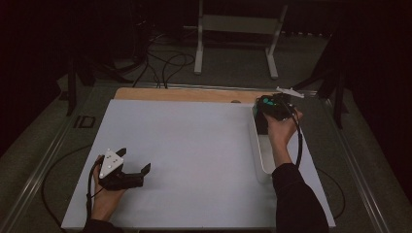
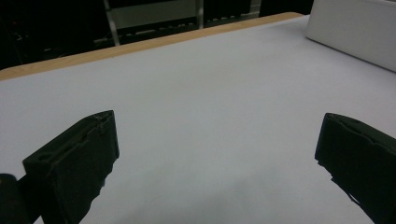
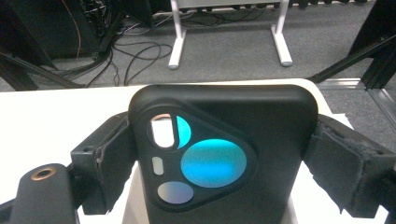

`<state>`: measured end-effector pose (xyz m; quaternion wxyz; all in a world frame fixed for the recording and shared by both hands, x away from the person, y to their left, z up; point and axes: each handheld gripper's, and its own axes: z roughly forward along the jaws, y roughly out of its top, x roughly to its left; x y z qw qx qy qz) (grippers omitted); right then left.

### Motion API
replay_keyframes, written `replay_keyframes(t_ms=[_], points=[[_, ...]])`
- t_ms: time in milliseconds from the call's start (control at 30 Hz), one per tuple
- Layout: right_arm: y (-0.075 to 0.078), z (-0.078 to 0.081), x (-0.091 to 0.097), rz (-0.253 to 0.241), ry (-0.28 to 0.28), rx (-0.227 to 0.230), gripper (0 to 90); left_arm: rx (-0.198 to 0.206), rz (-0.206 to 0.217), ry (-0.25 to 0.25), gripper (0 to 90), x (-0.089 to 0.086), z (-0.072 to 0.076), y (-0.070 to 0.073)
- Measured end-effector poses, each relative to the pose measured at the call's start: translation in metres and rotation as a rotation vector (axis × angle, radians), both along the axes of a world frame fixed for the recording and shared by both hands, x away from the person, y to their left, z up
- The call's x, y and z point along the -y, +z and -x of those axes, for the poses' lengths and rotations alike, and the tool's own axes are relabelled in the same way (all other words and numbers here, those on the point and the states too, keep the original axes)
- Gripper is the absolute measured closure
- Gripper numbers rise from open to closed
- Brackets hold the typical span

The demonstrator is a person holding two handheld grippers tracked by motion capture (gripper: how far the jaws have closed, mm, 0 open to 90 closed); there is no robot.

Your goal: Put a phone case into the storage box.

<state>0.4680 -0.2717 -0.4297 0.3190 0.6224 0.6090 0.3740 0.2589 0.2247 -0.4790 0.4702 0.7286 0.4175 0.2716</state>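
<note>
Fingers of my right gripper (image 3: 219, 154) pinch a black, rounded-corner phone case with a triangular camera panel (image 3: 224, 154) by its two side edges, held above the far end of the long white rectangular bin (image 1: 260, 155) on the large white table board (image 1: 194, 160). Left gripper (image 1: 133, 162), jaws spread wide and empty, rests low at the near left. Judged step: lifting or lowering the case at the bin; next calls for a steady, level hold.

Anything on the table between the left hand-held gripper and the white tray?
Nothing: bare white tabletop runs from the left hand-held gripper to the tray, as the high view shows.
</note>
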Motion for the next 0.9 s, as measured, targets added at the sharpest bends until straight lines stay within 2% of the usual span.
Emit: replay_keyframes(t_ms=[233, 433, 600, 733, 900], points=[[0.001, -0.007, -0.004, 0.012, 0.002, 0.008, 13.8, 0.001, 0.007, 0.003, 0.0, -0.001, 0.000, 0.000], [-0.005, -0.010, -0.008, 0.036, 0.034, 0.006, 13.4, 0.000, 0.008, 0.004, 0.1, -0.001, 0.001, 0.000], [-0.006, -0.014, -0.010, 0.052, 0.088, -0.010, 12.4, -0.002, 0.007, 0.006, 0.1, -0.001, 0.001, 0.000], [-0.005, -0.014, -0.007, 0.054, 0.059, -0.030, 7.9, -0.006, 0.007, 0.008, 0.2, -0.002, 0.001, 0.000], [-0.001, -0.012, -0.006, 0.112, 0.051, -0.012, 7.4, -0.008, 0.008, 0.008, 0.2, -0.001, 0.001, 0.000]])
